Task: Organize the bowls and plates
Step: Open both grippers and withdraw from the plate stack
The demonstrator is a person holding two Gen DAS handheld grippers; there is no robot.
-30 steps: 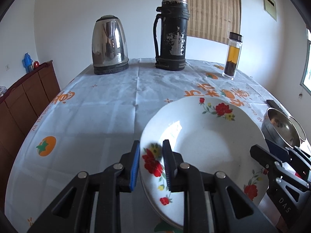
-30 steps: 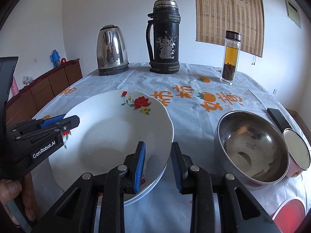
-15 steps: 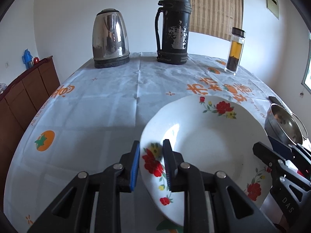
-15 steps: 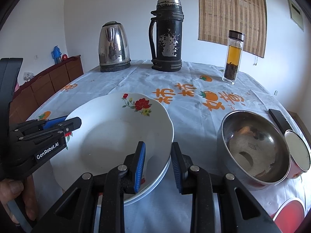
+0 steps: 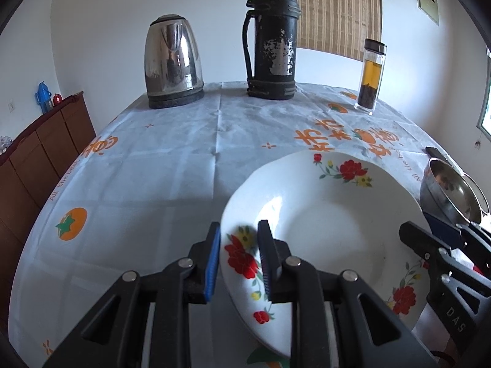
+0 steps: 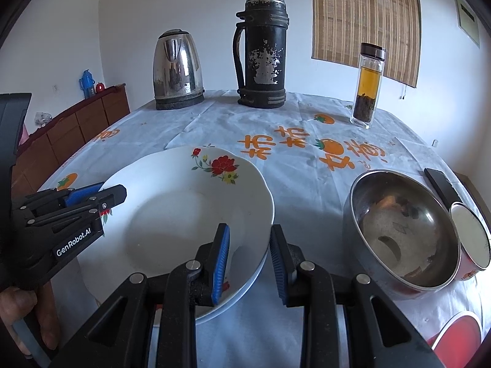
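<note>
One glossy white plate, round with red flower sprigs, lay tilted on the tablecloth in the left wrist view; the left gripper clamped its near rim between two ribbed blue pads. One steel kettle, one chipped black flask and one glass bottle stood beyond.

In the right wrist view, two stacked plates showed; the right gripper straddled their edge, pads apart. One steel bowl sat beside, touching one red-sided bowl.
</note>
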